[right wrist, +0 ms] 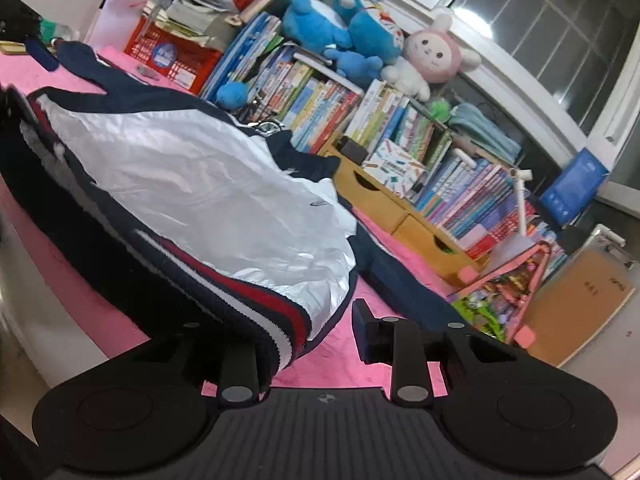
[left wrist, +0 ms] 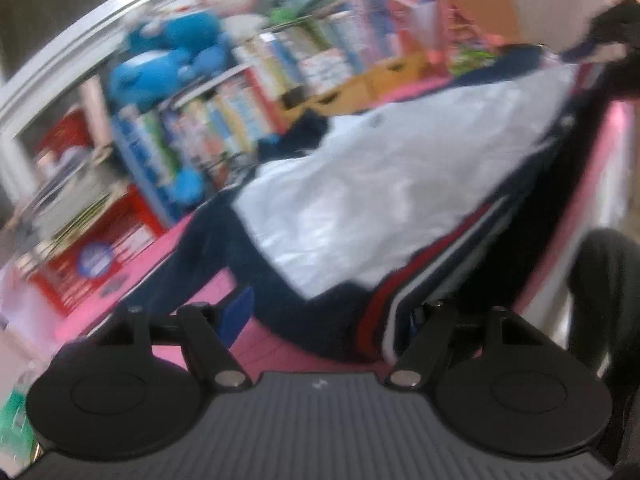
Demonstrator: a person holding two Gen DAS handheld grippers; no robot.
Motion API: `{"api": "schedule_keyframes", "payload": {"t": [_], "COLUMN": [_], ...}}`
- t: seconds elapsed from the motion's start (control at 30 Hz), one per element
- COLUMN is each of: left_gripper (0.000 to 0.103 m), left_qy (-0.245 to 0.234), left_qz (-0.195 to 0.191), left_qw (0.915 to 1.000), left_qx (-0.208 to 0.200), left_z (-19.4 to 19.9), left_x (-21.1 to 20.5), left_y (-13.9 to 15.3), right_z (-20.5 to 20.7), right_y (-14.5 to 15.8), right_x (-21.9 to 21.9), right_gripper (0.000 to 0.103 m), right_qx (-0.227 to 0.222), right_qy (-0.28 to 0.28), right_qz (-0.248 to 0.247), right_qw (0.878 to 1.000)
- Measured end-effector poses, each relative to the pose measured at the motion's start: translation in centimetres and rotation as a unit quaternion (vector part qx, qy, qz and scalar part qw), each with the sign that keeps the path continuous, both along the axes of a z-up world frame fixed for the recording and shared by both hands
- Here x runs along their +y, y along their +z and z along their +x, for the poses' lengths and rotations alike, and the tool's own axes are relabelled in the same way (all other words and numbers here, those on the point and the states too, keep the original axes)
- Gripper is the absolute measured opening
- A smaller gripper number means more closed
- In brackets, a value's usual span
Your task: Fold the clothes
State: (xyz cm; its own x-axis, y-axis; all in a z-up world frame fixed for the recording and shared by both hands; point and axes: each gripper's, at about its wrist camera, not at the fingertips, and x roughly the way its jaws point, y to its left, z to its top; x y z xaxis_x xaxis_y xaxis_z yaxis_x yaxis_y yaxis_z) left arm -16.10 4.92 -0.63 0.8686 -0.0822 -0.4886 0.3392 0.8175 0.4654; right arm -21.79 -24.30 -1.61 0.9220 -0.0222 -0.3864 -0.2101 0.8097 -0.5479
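A white jacket (left wrist: 392, 184) with navy sleeves and a red, white and navy striped hem lies spread on a pink table cover (left wrist: 280, 348). It also shows in the right wrist view (right wrist: 208, 192). My left gripper (left wrist: 328, 316) is open, its fingers wide apart at the jacket's striped hem and lower sleeve. My right gripper (right wrist: 304, 340) is open at the other hem corner; the striped hem (right wrist: 280, 320) lies over its left finger, and its right finger (right wrist: 364, 332) stands clear over the pink cover. The far gripper (left wrist: 616, 36) shows at the jacket's far end.
A row of books (right wrist: 400, 128) with plush toys (right wrist: 352, 36) on top lines the back of the table. A red basket (right wrist: 172, 52), wooden drawers (right wrist: 400, 208), a white lamp (right wrist: 520, 200) and a pink box (right wrist: 504, 288) stand there too. The table edge (right wrist: 60, 320) is close.
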Motion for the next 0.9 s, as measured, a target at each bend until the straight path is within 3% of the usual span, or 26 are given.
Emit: {"api": "schedule_keyframes", "payload": {"t": [0.1,0.2,0.27,0.4,0.5,0.57,0.63,0.7,0.77,0.83,0.9], "left_gripper": [0.072,0.072,0.072,0.072,0.07,0.071,0.073,0.073,0.076,0.081,0.082], "left_qy": [0.026,0.046,0.054,0.064,0.017,-0.032,-0.067,-0.072,-0.069,-0.062,-0.043], "left_qz": [0.036,0.01,0.0,-0.005,-0.074,-0.137,-0.18,-0.212,-0.258,-0.307,-0.332], "left_qw": [0.999,0.9976,0.9958,0.9949,0.9913,0.9812,0.9702,0.966,0.9574,0.9456,0.9396], "left_qx": [0.002,0.05,0.074,0.078,0.107,0.132,0.149,0.129,0.109,0.089,0.071], "left_z": [-0.4,-0.8,-1.3,-1.4,-1.9,-2.2,-2.2,-2.2,-1.8,-1.1,0.7], "left_x": [0.3,1.9,2.3,2.1,3.6,5.3,7.1,8.3,9.5,10.3,9.3], "left_y": [-0.9,-1.7,-2.5,-2.3,-0.9,0.7,2.3,3.8,5.2,6.5,6.8], "right_z": [-0.6,-1.3,-1.2,-1.0,-0.8,-0.2,0.6,1.3,1.6,1.8,1.8], "right_y": [-0.5,-2.9,-4.4,-5.5,-4.2,-2.7,-1.2,0.1,1.0,1.7,2.2], "right_x": [0.6,0.5,0.2,0.1,-1.0,-2.7,-4.8,-6.6,-7.9,-8.6,-8.4], "right_gripper": [0.034,0.037,0.039,0.039,0.04,0.042,0.055,0.064,0.065,0.068,0.071], "right_qx": [-0.003,0.033,0.062,0.087,0.13,0.173,0.205,0.226,0.23,0.228,0.208], "right_qy": [0.018,0.037,0.04,0.052,0.086,0.11,0.126,0.14,0.15,0.157,0.164], "right_qz": [-0.02,-0.056,-0.051,-0.034,0.019,0.089,0.168,0.231,0.264,0.274,0.273], "right_qw": [1.0,0.997,0.996,0.994,0.988,0.975,0.956,0.936,0.925,0.921,0.925]}}
